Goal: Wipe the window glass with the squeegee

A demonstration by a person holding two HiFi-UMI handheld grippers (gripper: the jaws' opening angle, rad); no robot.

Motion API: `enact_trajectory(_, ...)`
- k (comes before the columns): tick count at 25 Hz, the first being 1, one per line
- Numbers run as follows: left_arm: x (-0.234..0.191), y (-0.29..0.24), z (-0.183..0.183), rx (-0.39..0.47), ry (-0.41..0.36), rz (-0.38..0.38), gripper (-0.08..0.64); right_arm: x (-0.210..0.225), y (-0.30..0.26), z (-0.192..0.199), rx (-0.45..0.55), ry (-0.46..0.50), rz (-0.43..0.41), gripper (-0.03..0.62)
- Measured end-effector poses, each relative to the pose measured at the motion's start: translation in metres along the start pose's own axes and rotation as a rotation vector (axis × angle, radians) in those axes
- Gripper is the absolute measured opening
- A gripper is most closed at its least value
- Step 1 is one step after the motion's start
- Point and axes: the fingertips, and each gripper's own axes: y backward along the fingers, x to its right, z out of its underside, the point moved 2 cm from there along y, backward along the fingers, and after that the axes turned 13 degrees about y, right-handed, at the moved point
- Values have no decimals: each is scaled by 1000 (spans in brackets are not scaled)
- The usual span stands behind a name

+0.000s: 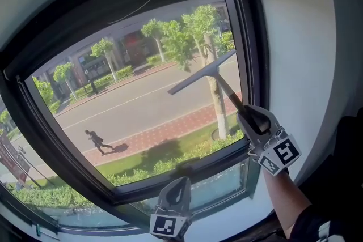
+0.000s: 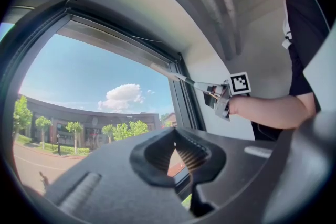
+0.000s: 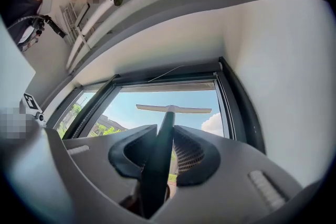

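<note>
The right hand-held gripper [image 1: 250, 117] is clamped on the dark handle of a slim grey T-shaped squeegee [image 1: 202, 73], its blade up at the upper right of the clear window glass [image 1: 130, 107]. Below the window's black frame [image 1: 187, 170], the left hand-held gripper [image 1: 177, 189] has its jaws together, empty.

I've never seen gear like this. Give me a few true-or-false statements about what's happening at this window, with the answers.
1. The right hand-held gripper clamps the squeegee by its handle. True.
2. The left hand-held gripper holds the squeegee too. False: its jaws are together on nothing, low near the window's bottom edge.
3. The squeegee's blade lies across the right part of the glass. True.
4. It is night outside. False: sunlit trees and a road show.
</note>
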Motion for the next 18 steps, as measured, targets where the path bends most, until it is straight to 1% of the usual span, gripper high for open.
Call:
enact_trajectory(5,1,-14,5,9,9,-18,3,21,-28,-10,57,19,13,100)
enact_trajectory(9,-5,-20,-8,2,2,-3,3,31,-52,-23,86,16,37,100)
enact_trajectory(13,-11,-33,-30,22,-21,40,3,50,-78,-35,116,11,79,100)
enact_trajectory(18,-7,-44,-57,55,-44,112,3,67,-104,-65,160,16,105,100)
